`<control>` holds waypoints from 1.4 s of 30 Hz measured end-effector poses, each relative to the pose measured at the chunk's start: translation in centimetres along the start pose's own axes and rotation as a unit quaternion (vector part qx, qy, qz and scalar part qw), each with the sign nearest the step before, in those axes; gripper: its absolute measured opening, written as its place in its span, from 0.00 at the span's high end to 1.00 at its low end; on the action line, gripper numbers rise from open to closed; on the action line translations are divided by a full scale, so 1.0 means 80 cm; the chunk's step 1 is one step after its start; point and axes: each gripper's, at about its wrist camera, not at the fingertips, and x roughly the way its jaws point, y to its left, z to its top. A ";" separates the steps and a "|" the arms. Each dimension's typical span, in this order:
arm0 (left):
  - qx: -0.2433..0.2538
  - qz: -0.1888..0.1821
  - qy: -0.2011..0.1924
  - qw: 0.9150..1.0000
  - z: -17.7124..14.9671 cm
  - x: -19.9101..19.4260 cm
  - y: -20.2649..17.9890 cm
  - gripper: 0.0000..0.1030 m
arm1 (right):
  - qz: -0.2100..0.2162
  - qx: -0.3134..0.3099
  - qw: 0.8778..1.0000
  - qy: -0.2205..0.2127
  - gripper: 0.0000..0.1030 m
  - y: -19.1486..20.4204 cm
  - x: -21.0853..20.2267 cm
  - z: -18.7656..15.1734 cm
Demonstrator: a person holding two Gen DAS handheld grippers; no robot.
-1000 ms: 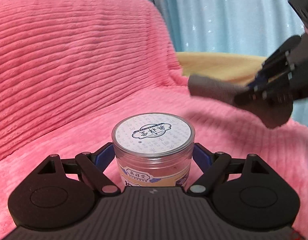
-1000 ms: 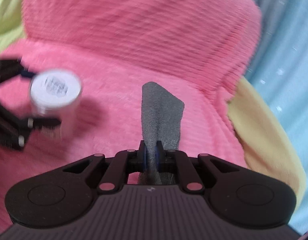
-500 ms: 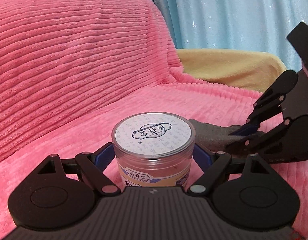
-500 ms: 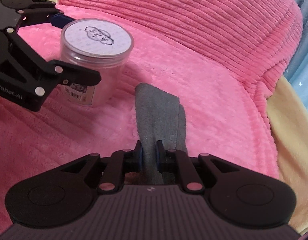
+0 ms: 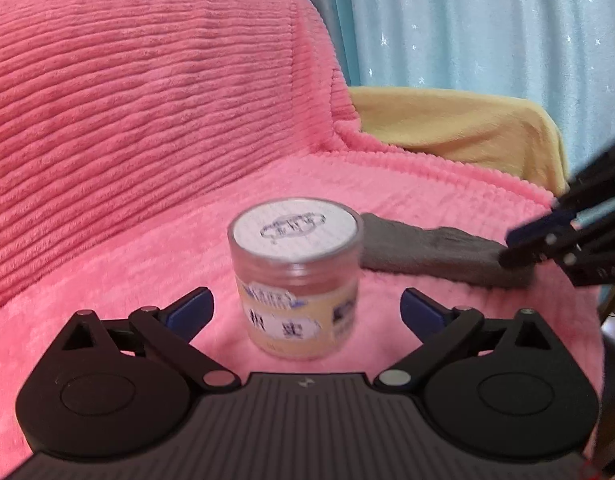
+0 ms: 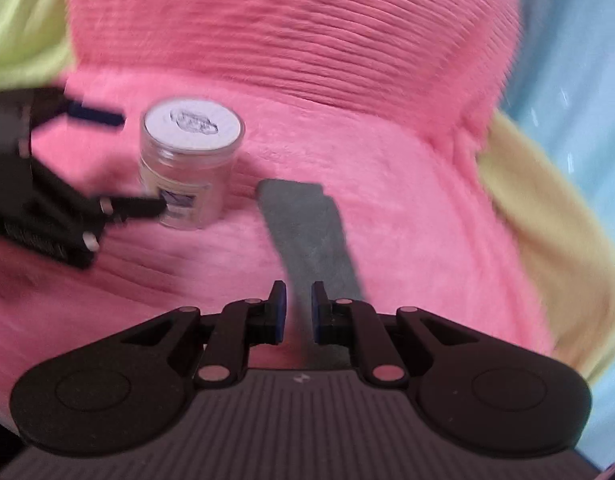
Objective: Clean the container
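On the far left of the right wrist view, your left gripper (image 6: 119, 164) stands with its fingers spread wide on either side of the jar (image 6: 191, 168), neither blue pad touching it. From its own camera the same left gripper (image 5: 305, 310) shows a clear gap between each pad and the jar (image 5: 295, 284), so it grips nothing. That jar stands upright on the pink blanket (image 5: 147, 140), lid on, a printed label round its lower half.

Just right of the jar lies the grey cloth (image 5: 427, 252), flat on the blanket, one end beside the jar and perhaps touching it. In the right wrist view the cloth (image 6: 307, 224) runs from near the jar towards your right gripper (image 6: 294, 310), whose fingers are parted a little with the cloth's near end between them; they do not look pressed onto it, so I judge the cloth loose.

Farther right a yellow cover (image 5: 459, 128) shows past the blanket's edge, with a pale blue curtain (image 5: 467, 20) behind.

As for progress, both things rest on the blanket and neither is held. Blur hides whether the jar is clean. You are either done or between grips; if wiping is left, you must take up both again.
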 end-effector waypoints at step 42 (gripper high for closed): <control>-0.066 0.010 0.105 0.992 -0.034 0.030 -0.045 0.00 | -0.012 0.253 0.967 -0.042 0.93 -0.016 0.017 -0.083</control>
